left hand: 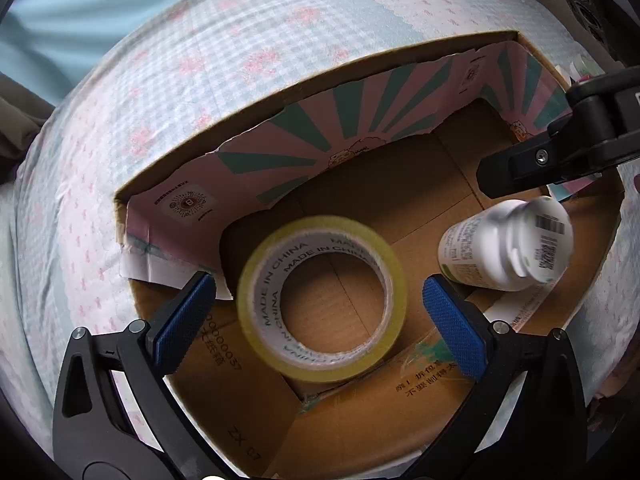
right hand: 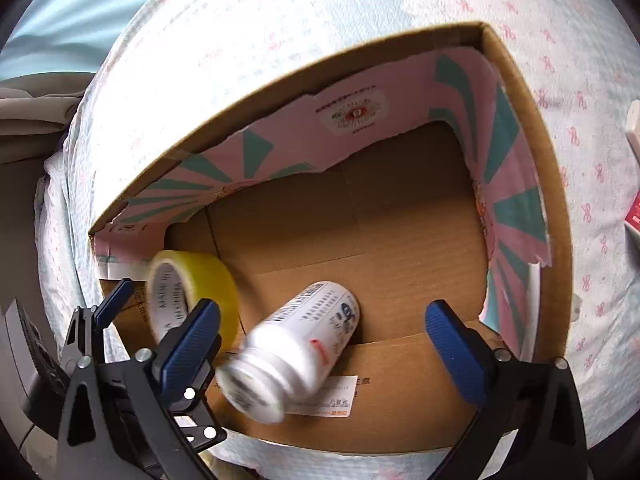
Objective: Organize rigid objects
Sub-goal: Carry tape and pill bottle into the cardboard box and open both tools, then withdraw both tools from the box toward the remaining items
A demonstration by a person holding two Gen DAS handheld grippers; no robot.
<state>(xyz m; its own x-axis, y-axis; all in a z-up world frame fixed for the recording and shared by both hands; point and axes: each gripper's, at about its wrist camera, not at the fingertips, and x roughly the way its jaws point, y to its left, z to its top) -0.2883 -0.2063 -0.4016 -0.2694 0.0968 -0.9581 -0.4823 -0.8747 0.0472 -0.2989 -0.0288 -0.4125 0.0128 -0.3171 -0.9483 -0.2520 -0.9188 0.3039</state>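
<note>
Dropping items into the cardboard box looks like the step in hand. Both grippers hang over it, pointing steeply down, w/ the box sitting on a bed cover printed in pale checks & pink bows.

Left gripper: jaws spread wide, pads not touching the tape roll between them. Roll is blurred, lying nearly flat, so it reads as just let go & falling or settling on the box floor, left side.

Right gripper: jaws also released, fully apart. White pill bottle sits between them but clear of both pads, tilted, cap end toward the camera, blurred too; prob. dropping onto the floor flap near the front wall, right of the tape.

So this pair is about done, judging by how they lie.

Next move, my read: lift both grippers straight up, clear of the box walls, w/o knocking the bottle, which may roll. Then go for more loose items; a red-and-white thing lies on the bed beyond the box's right wall, id unclear.
</note>
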